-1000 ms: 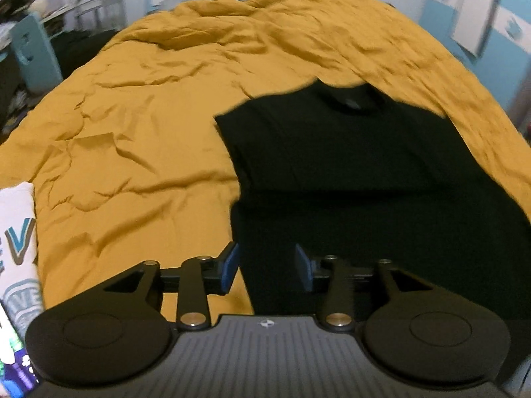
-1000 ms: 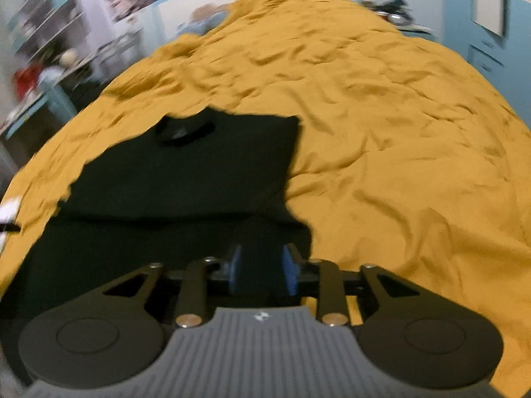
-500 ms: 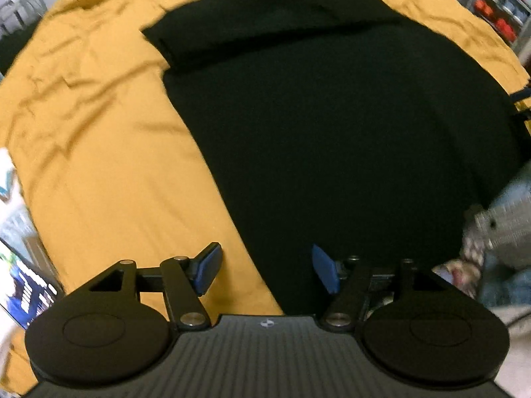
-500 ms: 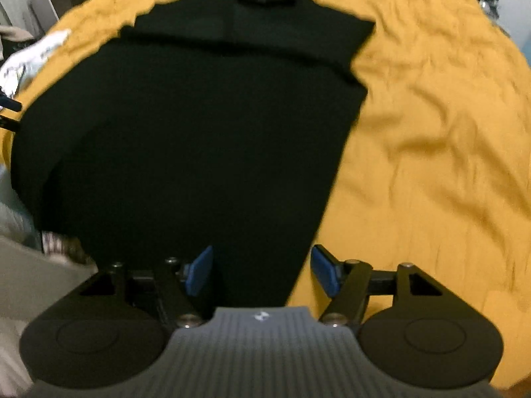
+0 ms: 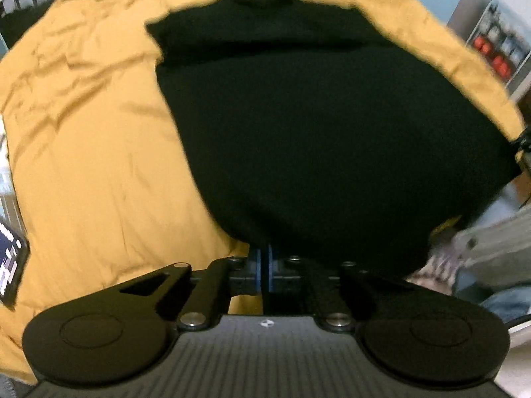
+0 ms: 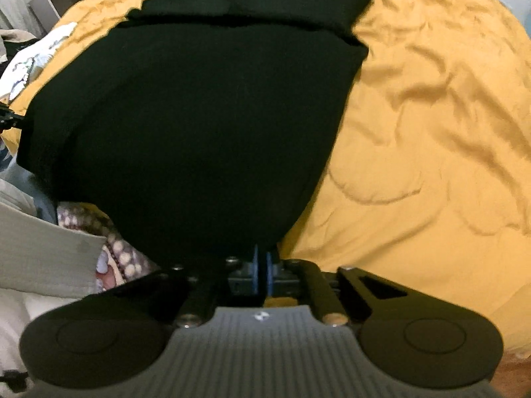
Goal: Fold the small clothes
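left wrist view
shirt position: the black shirt (image 5: pixel 315 126) lies flat on the yellow bedspread (image 5: pixel 93 152), running straight ahead from the left gripper (image 5: pixel 264 265).
long axis: hem nearest, collar at the far end, sleeves tucked in near the top.
fingers state: the blue fingers (image 5: pixel 255 267) are pressed nearly together on the hem's near-left corner; black cloth sits between them.
side: this gripper has the shirt's left edge, with bare bedspread to its left.

right wrist view
shirt position: the same black shirt (image 6: pixel 205 116) stretches away from the right gripper (image 6: pixel 261 273) toward the collar at the top.
fingers state: the fingers (image 6: pixel 269 273) are closed to a thin gap over the hem's near-right corner, gripping cloth.
side: bedspread (image 6: pixel 431 132) lies to the right; a printed white garment (image 6: pixel 36 53) rests far left, apart from the shirt.

judgement: each gripper appears to hold one hem corner, so the fold likely carries the hem forward along the long axis to the collar.

count: one black shirt, one white garment, two grippers.
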